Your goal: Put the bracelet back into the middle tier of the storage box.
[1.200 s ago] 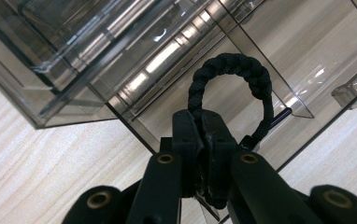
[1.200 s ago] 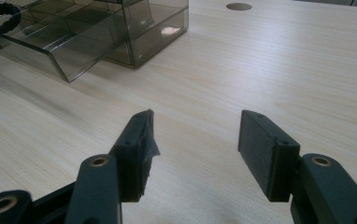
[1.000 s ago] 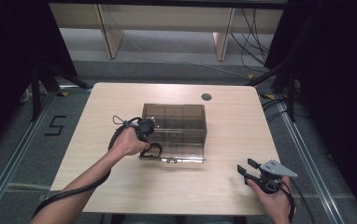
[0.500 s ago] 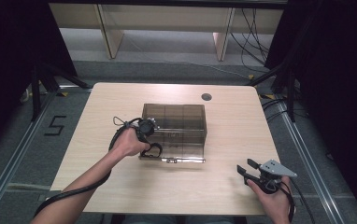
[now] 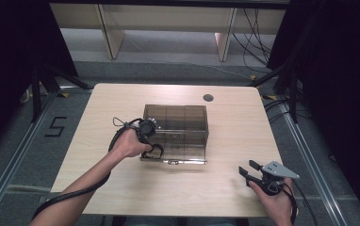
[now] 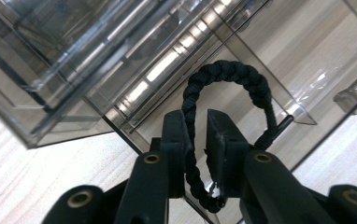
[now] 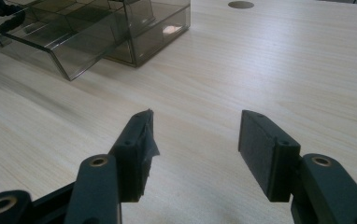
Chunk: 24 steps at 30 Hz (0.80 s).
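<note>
Near the table's point(image 5: 121, 99) middle, the braided bracelet point(image 6: 223, 74) dangles over the clear organizer's point(image 5: 175, 123) pulled-out drawer point(image 5: 178, 149) — left gripper point(image 6: 196, 128) jaws have just been loosening around it, so it could snag there; right gripper point(image 7: 193, 140) hangs open.

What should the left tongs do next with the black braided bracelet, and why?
Probably lift the left tongs away. Their jaws have just been opening, and the black braided bracelet hangs loose between them over the pulled-out drawer of the smoky organizer box.
</note>
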Each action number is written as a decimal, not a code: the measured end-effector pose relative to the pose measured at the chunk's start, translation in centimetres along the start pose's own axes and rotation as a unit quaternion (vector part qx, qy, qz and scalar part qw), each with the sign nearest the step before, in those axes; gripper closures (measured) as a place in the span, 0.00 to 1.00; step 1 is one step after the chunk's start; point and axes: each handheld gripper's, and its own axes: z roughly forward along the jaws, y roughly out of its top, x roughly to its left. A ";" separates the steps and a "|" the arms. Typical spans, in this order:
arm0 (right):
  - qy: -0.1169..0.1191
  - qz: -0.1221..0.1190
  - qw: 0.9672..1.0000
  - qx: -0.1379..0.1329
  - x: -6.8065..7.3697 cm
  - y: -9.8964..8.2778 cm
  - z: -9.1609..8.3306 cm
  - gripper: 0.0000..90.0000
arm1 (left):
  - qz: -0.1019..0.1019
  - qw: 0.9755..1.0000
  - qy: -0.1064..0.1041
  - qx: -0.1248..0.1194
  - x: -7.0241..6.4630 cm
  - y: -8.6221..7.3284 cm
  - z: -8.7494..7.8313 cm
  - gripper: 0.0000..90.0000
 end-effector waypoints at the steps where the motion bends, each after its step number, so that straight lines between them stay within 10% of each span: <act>1: 0.000 -0.001 1.000 0.002 0.0 0.0 0.0 0.52 | -0.002 1.000 -0.001 -0.005 0.0 0.0 -0.2 0.84; 24: 0.000 0.007 1.000 0.004 0.1 0.0 -0.1 0.52 | -0.016 0.996 -0.003 -0.093 0.4 -3.9 -4.2 0.65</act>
